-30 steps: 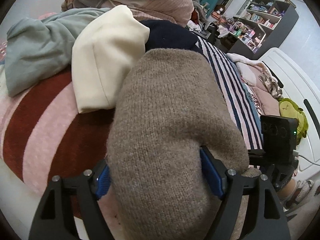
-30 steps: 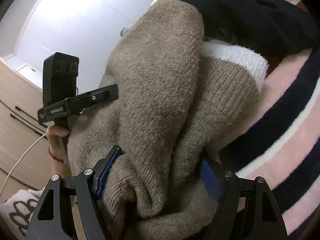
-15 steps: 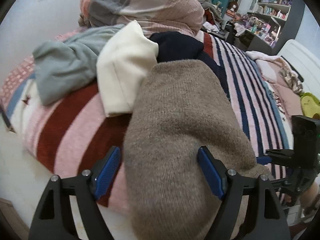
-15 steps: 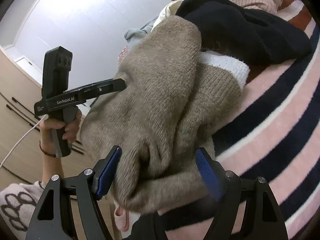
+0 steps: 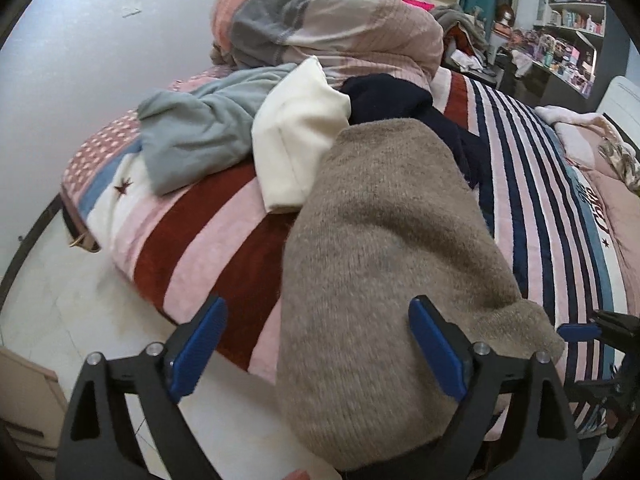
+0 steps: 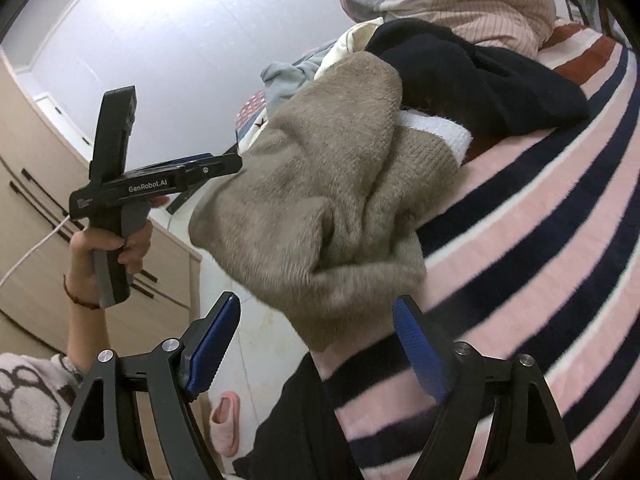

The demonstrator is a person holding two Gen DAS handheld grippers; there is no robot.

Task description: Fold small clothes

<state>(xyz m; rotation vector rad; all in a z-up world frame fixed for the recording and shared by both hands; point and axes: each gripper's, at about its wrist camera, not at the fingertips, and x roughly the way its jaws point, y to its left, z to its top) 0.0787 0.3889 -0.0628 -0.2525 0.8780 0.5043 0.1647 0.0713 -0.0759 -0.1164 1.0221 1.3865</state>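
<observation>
A folded tan knit sweater (image 5: 380, 240) lies at the edge of the striped bed, its near end hanging over the side. My left gripper (image 5: 316, 308) hovers just behind it with jaws opening. The left pad stands clear and the cloth only brushes past the right finger. In the right wrist view the same sweater (image 6: 320, 200) shows a white cuff band (image 6: 436, 128). My right gripper (image 6: 316, 300) is drawn back from the sweater's corner, its jaws opening and nothing pressed between the pads. The left gripper (image 6: 224, 164) shows there too, held by a hand (image 6: 108, 248).
Behind the sweater lie a cream garment (image 5: 296, 140), a grey-green garment (image 5: 196, 136) and a navy garment (image 6: 480, 80). A bundled duvet (image 5: 328, 20) sits at the bed's far end. The striped blanket (image 5: 540, 200) stretches right. A pink slipper (image 6: 226, 420) lies on the floor by wooden drawers (image 6: 32, 160).
Both grippers were closed around the sweater a second ago. They have let go, widened and pulled back and up, leaving the sweater lying on the bed's edge.
</observation>
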